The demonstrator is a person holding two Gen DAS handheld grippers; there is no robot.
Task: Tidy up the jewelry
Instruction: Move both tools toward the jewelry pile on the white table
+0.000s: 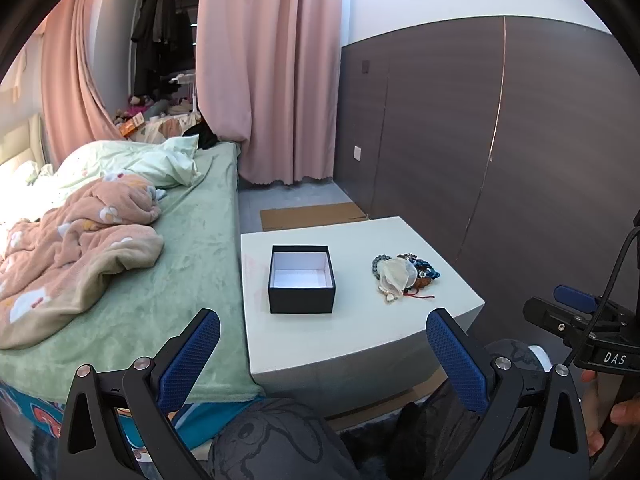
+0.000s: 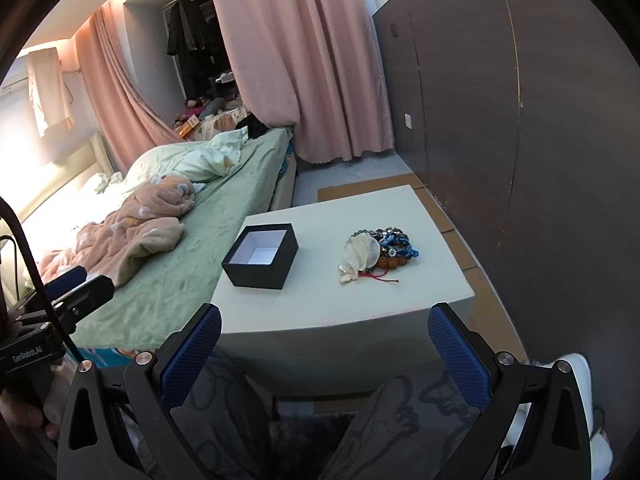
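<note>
Jewelry pile [image 1: 404, 276] on white table [image 1: 360, 332], well ahead of both grippers' spread, unladen fingers [image 1: 456, 360], open black box [image 1: 301, 278] left of it, bed [image 1: 192, 264] against table's left edge

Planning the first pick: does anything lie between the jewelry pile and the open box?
Nothing visible does. Bare table top separates the jewelry pile from the open black box, which holds nothing visible.

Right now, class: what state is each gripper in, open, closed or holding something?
Left gripper: open, holding nothing.
Right gripper: open, holding nothing.
</note>
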